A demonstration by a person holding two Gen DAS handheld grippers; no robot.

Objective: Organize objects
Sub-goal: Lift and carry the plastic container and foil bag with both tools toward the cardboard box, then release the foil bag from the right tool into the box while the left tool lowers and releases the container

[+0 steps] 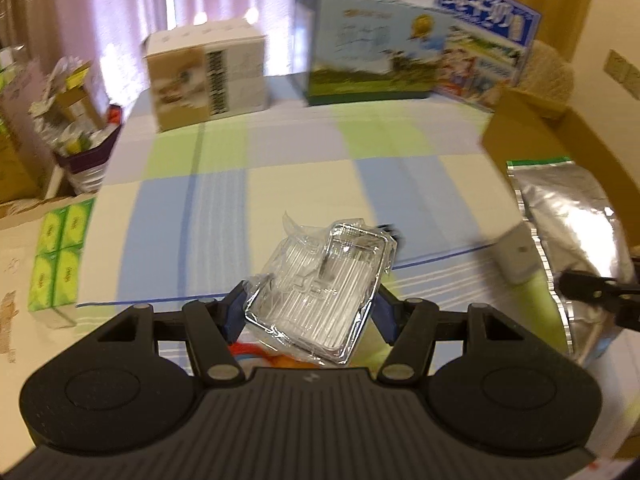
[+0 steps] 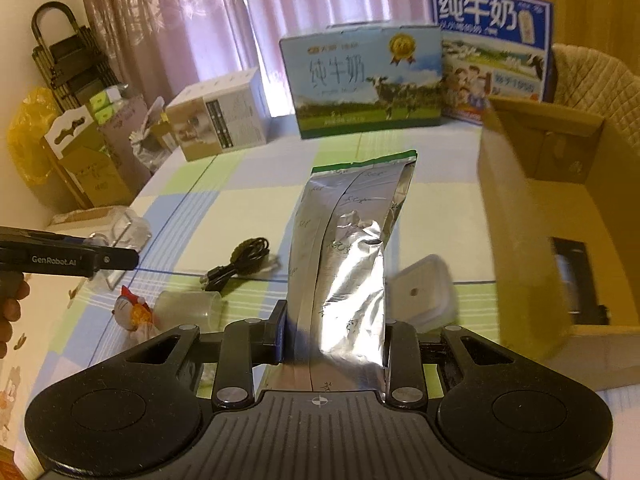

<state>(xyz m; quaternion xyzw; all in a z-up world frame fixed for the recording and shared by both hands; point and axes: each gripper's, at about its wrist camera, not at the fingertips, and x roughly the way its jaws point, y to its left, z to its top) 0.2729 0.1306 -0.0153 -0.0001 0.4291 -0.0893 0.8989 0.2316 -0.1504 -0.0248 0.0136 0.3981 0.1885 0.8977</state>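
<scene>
A: Left gripper (image 1: 310,314), nearest the lens in the left wrist view: fingers pressed in on a clear plastic case (image 1: 316,300), loose wrap around it. Case sits tilted, lifted off the checked tablecloth (image 1: 280,184). Something orange-red shows just beneath it, too hidden to name.

B: What else does that view show?

A: A foil bag (image 1: 568,232) at right with the other tool's tip against it, and a brown cardboard box (image 1: 516,128) behind. View is blurred, so detail is poor.

B: Right wrist view?

A: Right gripper (image 2: 336,344) pinches the foil bag (image 2: 348,248) near its lower end; bag stands upright between the fingers, green-edged top away from the lens. The cardboard box (image 2: 532,216) is just to the right, open side toward the bag.

B: Still on the cloth?

A: A black cable (image 2: 240,260), a translucent cup (image 2: 192,304) on its side, a small figurine (image 2: 132,312), and a lidded container (image 2: 424,292) just behind the bag.

B: Progress?

A: Judging early to middle. Two items in hand, neither placed. At least four loose pieces remain. The box is the likely destination, though its contents are too blurred to read.
</scene>
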